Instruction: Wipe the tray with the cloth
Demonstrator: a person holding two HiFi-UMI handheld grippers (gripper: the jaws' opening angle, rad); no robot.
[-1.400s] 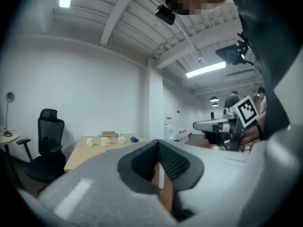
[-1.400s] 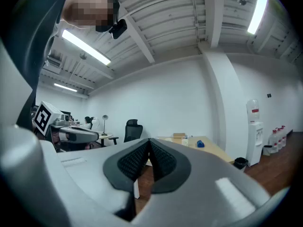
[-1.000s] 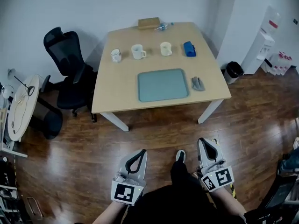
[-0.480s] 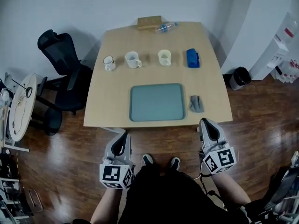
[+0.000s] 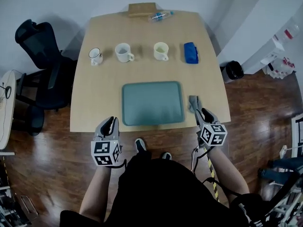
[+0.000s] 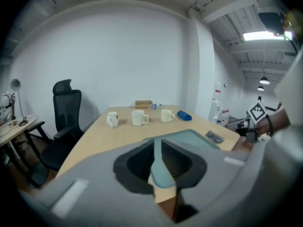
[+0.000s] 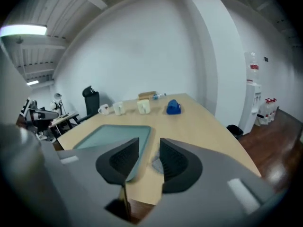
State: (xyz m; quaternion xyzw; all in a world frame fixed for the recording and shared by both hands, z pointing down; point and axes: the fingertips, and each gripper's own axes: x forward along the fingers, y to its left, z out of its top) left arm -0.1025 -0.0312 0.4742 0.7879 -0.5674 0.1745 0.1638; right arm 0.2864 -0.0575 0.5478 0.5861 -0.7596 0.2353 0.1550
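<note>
A grey-green tray lies near the front edge of the wooden table. A small grey cloth is crumpled just right of it. My right gripper hovers at the table's edge just short of the cloth; its jaws have just been opening and stand wide, nothing pressed between them. In the right gripper view the cloth shows through the gap of that gripper, with the tray to the left. My left gripper is at the table's edge left of the tray; its jaws have just been opening to a narrow, empty gap.
Three mugs and a blue object stand in a row behind the tray. A wooden box and a bottle sit at the far edge. An office chair is left of the table, a bin to its right.
The person has stepped up to the table, carrying both grippers forward to its near edge. Both pairs of jaws, shut before, now show a gap, the right one wider.
</note>
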